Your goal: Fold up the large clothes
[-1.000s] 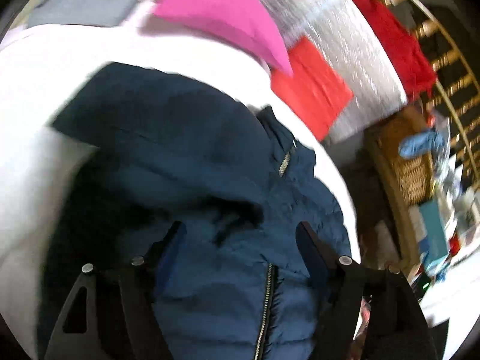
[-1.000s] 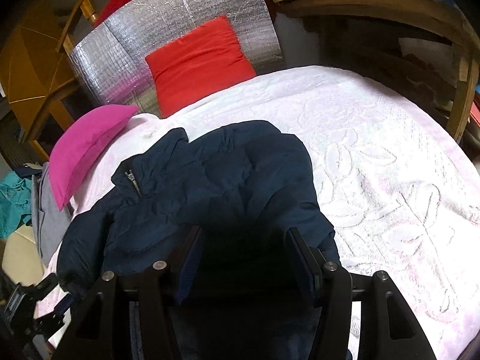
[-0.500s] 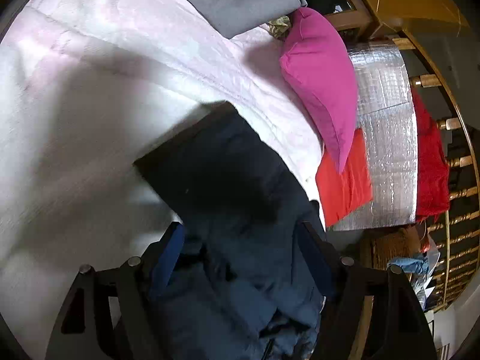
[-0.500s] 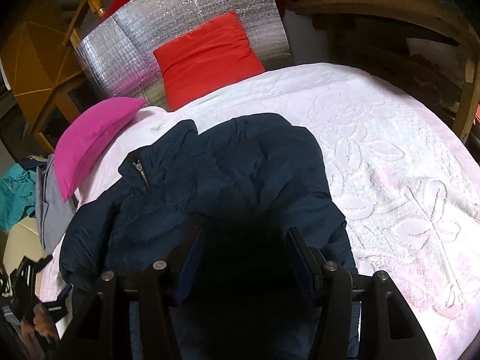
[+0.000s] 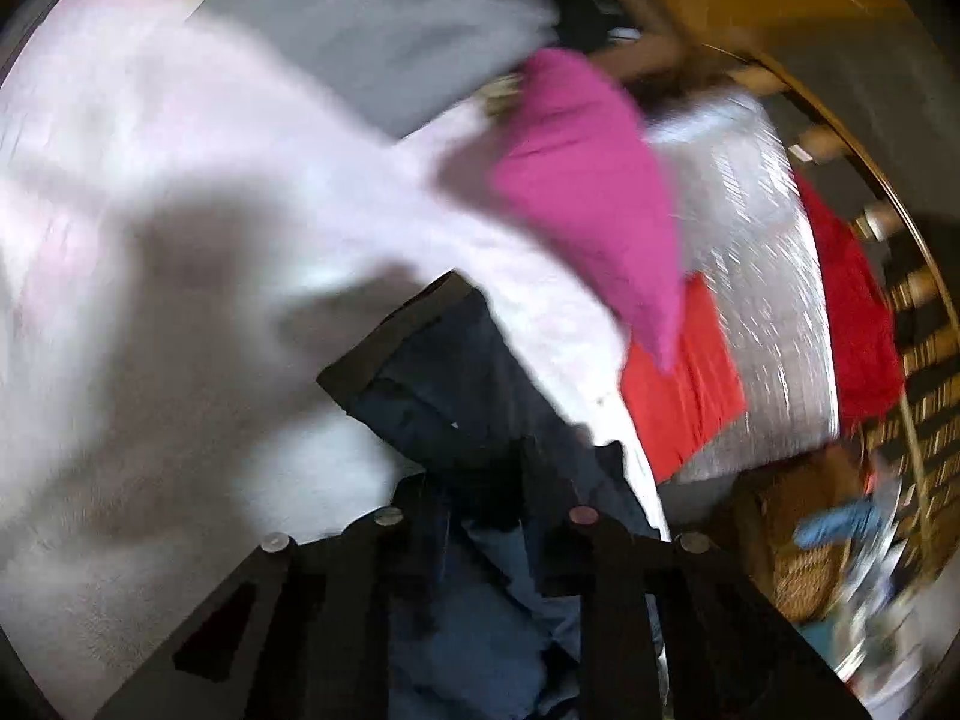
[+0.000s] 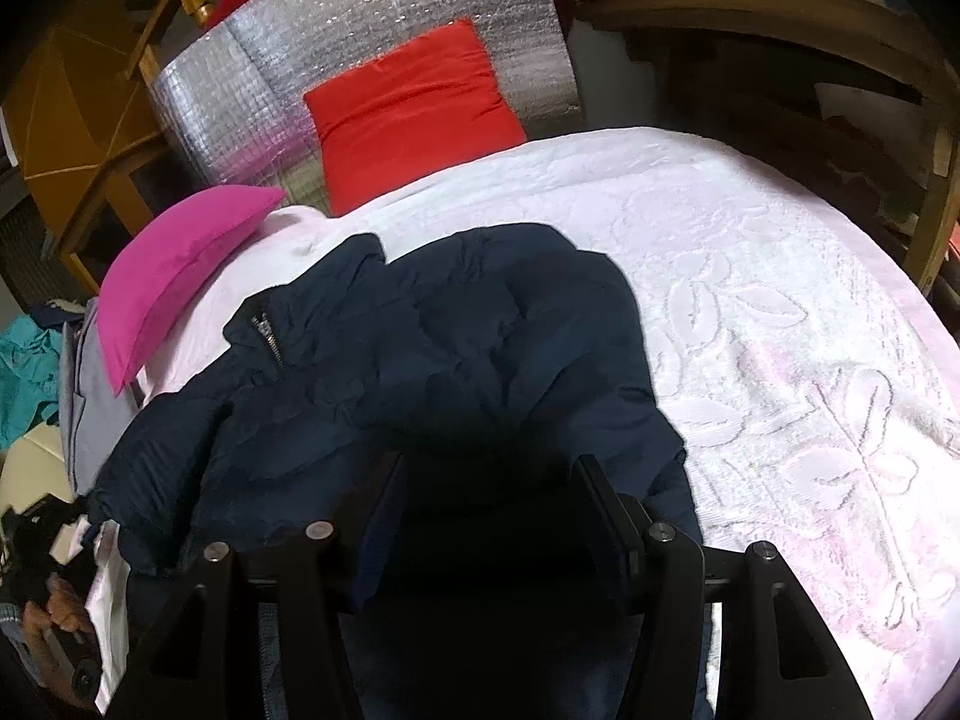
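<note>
Low in the blurred left wrist view, the left gripper (image 5: 486, 480) has just been closing and now pinches a fold of the navy jacket (image 5: 444, 384). Lower centre in the other view, the right gripper (image 6: 492, 510) stands parted over the jacket, which sprawls mid-frame on the white bedspread (image 6: 780, 312), below the pink pillow (image 6: 180, 270).

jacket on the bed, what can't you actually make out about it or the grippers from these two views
- Left wrist view: motion blur smears everything. The left gripper has just closed on the jacket, but which part it pinches is unclear.
- Right wrist view: the right gripper and its shadow cover the near part of the jacket, so whether its pads press the fabric cannot be told.
- Both views: the jacket's lower end is cut off by the bottom edge.
</note>
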The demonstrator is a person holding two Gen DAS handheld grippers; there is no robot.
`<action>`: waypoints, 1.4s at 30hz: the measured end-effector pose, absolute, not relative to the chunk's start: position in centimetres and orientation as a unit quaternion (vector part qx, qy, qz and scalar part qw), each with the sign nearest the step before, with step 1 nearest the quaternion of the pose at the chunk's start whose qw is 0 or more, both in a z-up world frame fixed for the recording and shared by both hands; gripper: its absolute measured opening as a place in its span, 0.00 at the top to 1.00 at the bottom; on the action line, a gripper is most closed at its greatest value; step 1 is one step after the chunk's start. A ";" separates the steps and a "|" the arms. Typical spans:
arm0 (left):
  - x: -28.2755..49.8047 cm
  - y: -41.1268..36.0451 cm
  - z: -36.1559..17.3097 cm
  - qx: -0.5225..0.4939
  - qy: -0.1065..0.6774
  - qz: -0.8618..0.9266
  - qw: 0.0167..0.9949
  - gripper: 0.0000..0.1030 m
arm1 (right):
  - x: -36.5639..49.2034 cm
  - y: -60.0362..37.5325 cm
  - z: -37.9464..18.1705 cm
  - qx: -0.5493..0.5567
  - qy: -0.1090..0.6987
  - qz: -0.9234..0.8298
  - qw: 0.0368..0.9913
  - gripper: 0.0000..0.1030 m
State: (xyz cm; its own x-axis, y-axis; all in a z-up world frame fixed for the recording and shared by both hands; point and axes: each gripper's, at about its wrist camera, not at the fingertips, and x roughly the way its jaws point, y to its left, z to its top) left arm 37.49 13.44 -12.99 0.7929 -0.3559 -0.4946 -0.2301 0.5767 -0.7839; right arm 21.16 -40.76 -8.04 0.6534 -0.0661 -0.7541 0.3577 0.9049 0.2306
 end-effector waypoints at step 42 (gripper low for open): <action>36.7 2.7 -10.3 -0.183 0.456 -0.105 0.865 0.22 | 19.8 -50.2 -12.6 0.504 0.371 -0.009 0.780 0.38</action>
State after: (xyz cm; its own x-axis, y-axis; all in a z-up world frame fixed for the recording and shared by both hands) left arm 36.67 2.70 -10.25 0.5624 -0.3483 -0.7500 0.0150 0.9111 -0.4118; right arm 19.80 -50.22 -12.64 0.7246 0.3595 -0.5880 0.3887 0.4913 0.7794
